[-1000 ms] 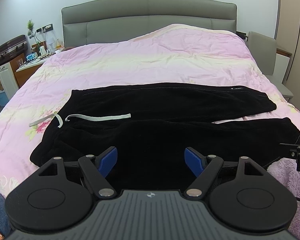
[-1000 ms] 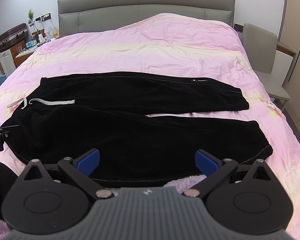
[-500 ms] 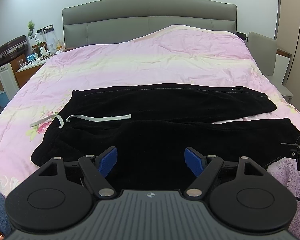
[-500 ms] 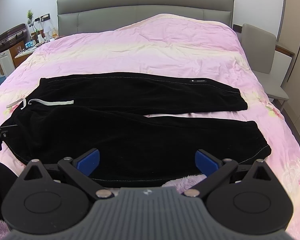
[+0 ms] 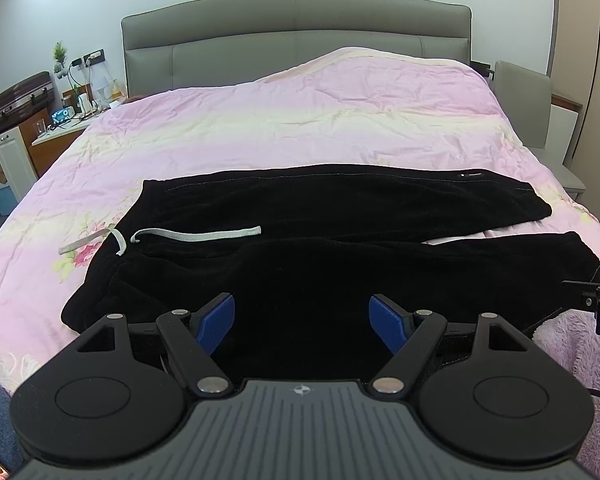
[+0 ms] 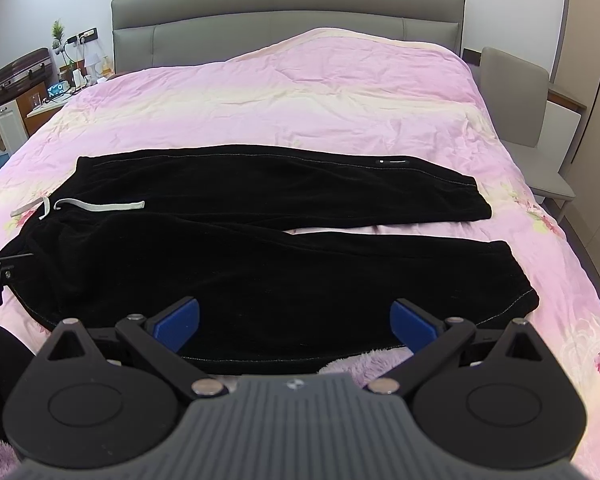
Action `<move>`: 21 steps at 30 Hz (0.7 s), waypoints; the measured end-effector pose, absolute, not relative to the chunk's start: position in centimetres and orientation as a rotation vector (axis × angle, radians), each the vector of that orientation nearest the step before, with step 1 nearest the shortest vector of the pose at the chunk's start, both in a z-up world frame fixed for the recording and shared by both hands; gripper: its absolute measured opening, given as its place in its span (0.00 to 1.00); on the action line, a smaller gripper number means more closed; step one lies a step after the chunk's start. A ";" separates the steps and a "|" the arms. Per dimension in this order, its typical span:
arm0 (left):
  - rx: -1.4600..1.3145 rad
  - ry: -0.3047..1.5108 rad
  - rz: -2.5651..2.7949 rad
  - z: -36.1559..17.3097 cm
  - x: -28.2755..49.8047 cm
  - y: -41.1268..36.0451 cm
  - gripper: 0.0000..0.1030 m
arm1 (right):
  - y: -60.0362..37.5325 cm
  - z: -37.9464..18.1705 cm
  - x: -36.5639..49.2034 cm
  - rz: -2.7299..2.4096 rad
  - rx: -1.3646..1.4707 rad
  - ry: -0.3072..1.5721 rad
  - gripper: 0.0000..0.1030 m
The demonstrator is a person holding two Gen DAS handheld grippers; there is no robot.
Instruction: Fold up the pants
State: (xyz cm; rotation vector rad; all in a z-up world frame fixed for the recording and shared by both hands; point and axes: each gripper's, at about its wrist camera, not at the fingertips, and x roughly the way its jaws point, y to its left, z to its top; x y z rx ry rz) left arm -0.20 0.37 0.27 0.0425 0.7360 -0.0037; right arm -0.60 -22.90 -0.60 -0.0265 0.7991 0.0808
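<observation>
Hovering wide open and empty, both hand-held grippers, left and right, risk a one-layer pinch on the pants, so the drawstring gets dragged.

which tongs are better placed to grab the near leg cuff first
Right. The right tongs hang open above the near leg, whose cuff lies toward their side; the left tongs sit open nearer the waistband.

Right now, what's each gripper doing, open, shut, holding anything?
Left gripper: open, holding nothing, above the near edge of the black pants.
Right gripper: open, holding nothing, above the near pant leg.
</observation>
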 end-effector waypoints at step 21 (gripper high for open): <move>0.080 0.745 -0.008 0.0 -0.1 0.8 0.86 | -23.3 -0.5 -0.6 0.082 -0.016 0.796 0.95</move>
